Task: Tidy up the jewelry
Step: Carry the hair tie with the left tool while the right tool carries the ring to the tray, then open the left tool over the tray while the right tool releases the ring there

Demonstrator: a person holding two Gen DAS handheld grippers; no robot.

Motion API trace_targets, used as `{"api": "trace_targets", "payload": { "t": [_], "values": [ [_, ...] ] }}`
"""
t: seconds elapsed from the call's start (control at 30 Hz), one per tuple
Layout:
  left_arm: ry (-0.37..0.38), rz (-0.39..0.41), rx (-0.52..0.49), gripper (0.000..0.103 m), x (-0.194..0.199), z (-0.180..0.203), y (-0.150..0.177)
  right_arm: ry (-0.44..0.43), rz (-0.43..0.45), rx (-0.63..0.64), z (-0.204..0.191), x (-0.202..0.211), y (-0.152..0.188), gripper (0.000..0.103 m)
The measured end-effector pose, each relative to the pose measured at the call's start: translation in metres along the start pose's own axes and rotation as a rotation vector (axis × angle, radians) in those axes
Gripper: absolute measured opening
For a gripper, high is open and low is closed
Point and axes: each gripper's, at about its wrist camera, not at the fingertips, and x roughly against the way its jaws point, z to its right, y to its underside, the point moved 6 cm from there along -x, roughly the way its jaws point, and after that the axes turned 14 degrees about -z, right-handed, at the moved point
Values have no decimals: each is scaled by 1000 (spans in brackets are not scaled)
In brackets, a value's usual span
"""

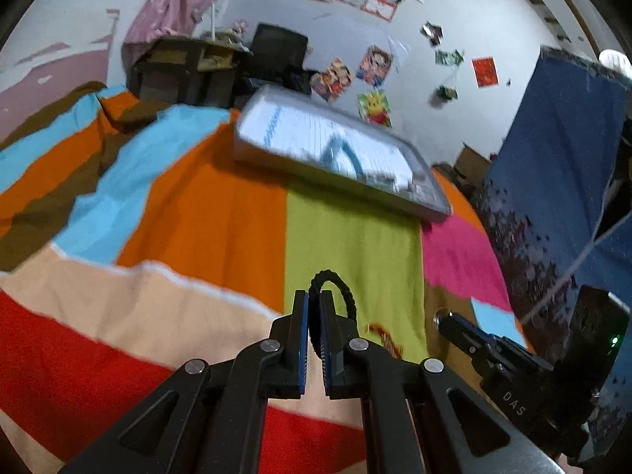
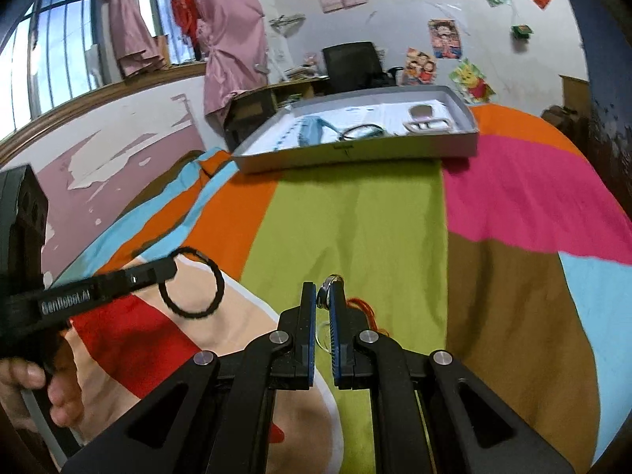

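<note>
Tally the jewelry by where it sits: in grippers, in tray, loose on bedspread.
In grippers: 2, black bracelet in left gripper, silver ring in right gripper
In tray: at least 3, blurry
Loose on bedspread: 1, orange cord
Total: at least 6

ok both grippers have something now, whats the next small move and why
Probably carry both forward to the grey tray. The left gripper is shut on the black bracelet, the right gripper on a small silver piece, and the tray, already holding other pieces, lies ahead across the bedspread.
</note>
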Motion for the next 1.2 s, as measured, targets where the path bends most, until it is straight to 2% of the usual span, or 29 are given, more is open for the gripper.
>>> {"api": "trace_targets", "payload": {
  "t": [0.13,0.4,0.57,0.67,0.8,1.0,1.13,1.2],
  "values": [
    [-27,60,-4,6,4,3,-37,-15,43,20,4,4,-33,6],
    [-85,186,-19,6,-24,10,-133,-27,202,58,28,-8,-138,6],
    [-115,195,21,6,-70,2,-171,-48,177,17,50,-39,-171,6],
    [-122,167,48,6,-95,-4,-177,-61,158,-14,60,-56,-185,6],
    [-120,118,65,6,-119,-5,-179,-54,117,-5,62,-79,-186,6],
    [-183,114,29,6,-126,-2,-174,-53,86,-31,67,-99,-178,6],
    [-200,87,47,7,-128,-7,-166,-38,63,-23,70,-103,-173,7],
    [-206,84,53,13,-127,-10,-165,-36,62,-30,72,-103,-171,7]
  ]
}}
